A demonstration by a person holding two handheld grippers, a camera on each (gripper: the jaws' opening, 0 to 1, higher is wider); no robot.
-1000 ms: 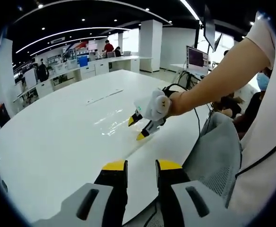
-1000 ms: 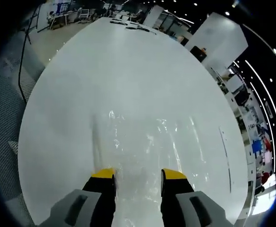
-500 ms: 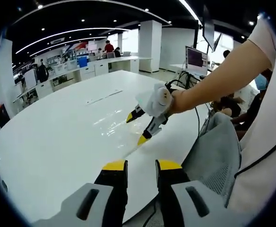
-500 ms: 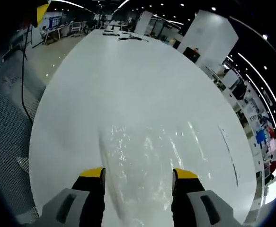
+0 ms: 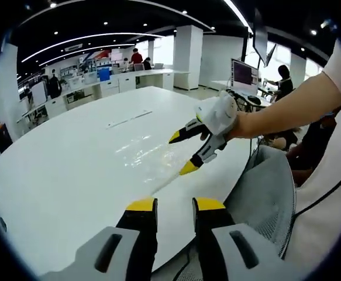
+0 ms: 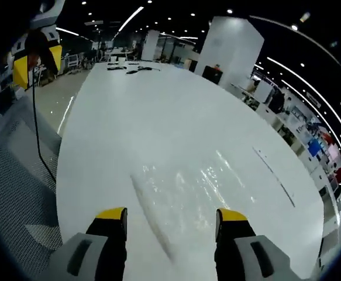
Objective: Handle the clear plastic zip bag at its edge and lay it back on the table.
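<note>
The clear plastic zip bag lies flat on the white table, glinting under the lights. My right gripper, held by a person's hand, hovers just above the bag's near edge, jaws spread wide and empty. In the right gripper view the bag lies on the table ahead of the right gripper, clear of its yellow fingertips. My left gripper stays low near the table's front edge, its jaws a narrow gap apart with nothing between them. It also appears at upper left as the left gripper.
A grey mesh chair stands beside the table's edge, seen again as the chair with a cable over it. A thin strip lies farther along the table. Desks, a monitor and people fill the background.
My right gripper has opened wider and lifted back off the bag, which now rests flat on the table. The left gripper has held still.
</note>
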